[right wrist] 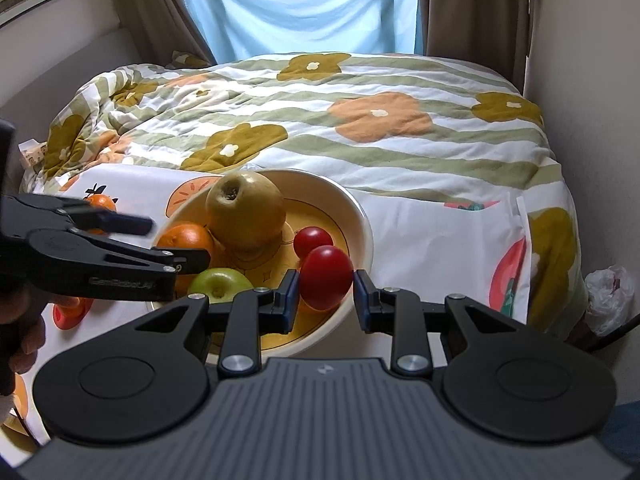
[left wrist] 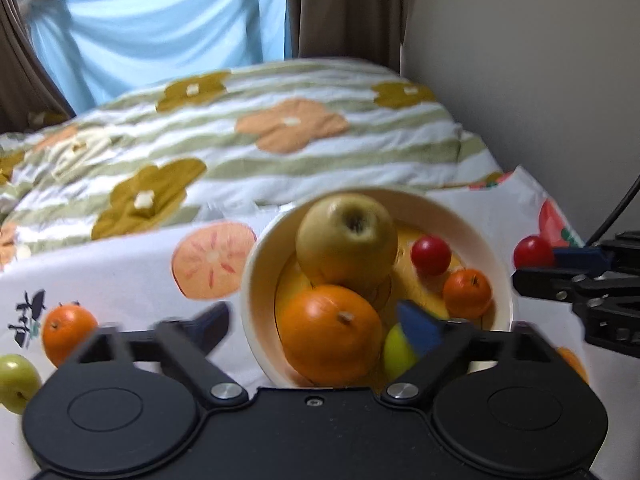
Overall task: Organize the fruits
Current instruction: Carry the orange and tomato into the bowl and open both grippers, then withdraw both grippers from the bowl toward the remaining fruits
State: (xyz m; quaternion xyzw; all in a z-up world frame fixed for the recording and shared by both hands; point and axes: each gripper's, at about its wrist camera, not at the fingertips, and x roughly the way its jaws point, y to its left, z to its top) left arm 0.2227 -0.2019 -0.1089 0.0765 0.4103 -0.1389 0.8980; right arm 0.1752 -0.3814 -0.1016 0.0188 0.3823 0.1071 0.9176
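- So there's a round cream bowl (right wrist: 362, 216) with a glossy rim and a yellow inside, sitting on a white cloth (right wrist: 440, 232) printed with fruit slices, laid over a puffy quilt (right wrist: 360, 120) with green stripes and flower shapes.
- Biggest thing in the bowl is a dull yellow-green apple (right wrist: 246, 210), smooth skin, brown stem pit facing up, at about 11 o'clock in the bowl in the right wrist view.
- Orange (right wrist: 188, 240) with a matte, pebbly look sits at 9 o'clock, touching the apple. Small shiny green apple (right wrist: 218, 284) is at 7 o'clock by the near rim.
- One small red tomato (right wrist: 313, 240) lies in the bowl just right of the big apple, glossy and round.
- Left wrist view also shows a little mandarin (left wrist: 467, 294) in the bowl at 4 o'clock.
- Right gripper (right wrist: 325, 294): blue pads on both sides of a second, bigger red tomato (right wrist: 326, 276), over the near edge of the bowl. The left pad seems to touch it and there's a sliver of gap at the right pad, so I can't tell if it's gripped or let go.
- Left gripper (left wrist: 316, 326): spread wide and holding nothing, one blurry finger outside the bowl's wall and the blue fingertip (left wrist: 418, 330) inside, by the green apple.
- Outside the bowl, on the cloth at 8 o'clock in the left view: another mandarin (left wrist: 66, 332) and a green apple (left wrist: 16, 382).
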